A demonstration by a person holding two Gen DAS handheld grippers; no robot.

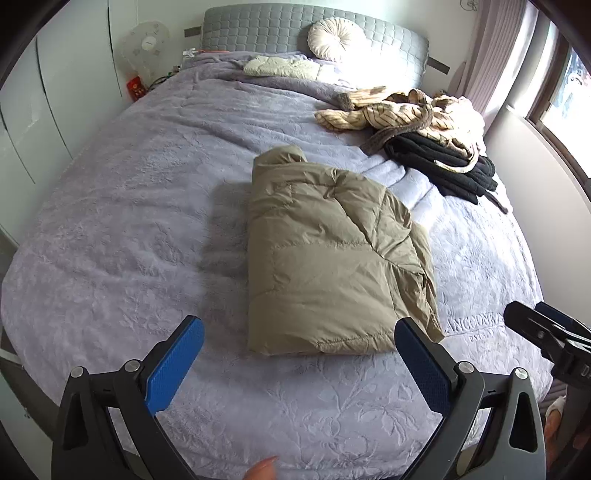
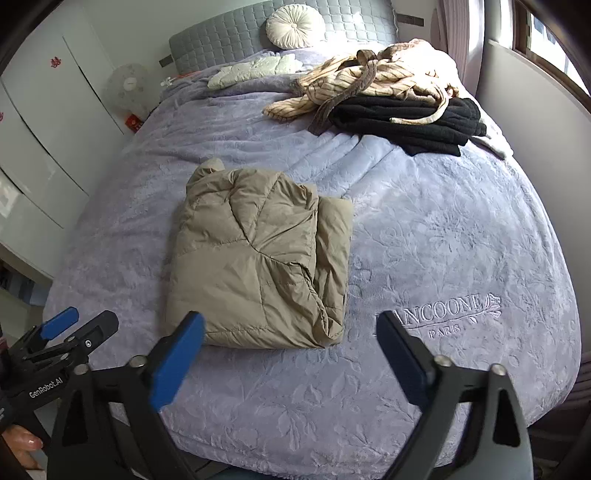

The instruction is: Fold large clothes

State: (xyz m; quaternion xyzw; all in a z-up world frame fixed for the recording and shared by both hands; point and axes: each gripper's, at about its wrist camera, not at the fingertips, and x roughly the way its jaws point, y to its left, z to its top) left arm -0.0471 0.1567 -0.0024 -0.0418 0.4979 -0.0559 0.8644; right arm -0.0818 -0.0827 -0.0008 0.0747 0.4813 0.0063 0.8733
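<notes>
Your left gripper [image 1: 299, 354] and right gripper [image 2: 290, 349] both stood with jaws spread wide and nothing between them, clear above the lavender bedspread [image 2: 424, 258]. The tan puffer jacket [image 1: 332, 258] lay centre frame in both views as a compact rectangular bundle, hood end toward the headboard [image 1: 266, 29]. By my reading that garment was finished. At upper right, the striped garment [image 2: 354, 81] sat crumpled on the black clothes [image 2: 406, 118]; I judged it still to be folded.
</notes>
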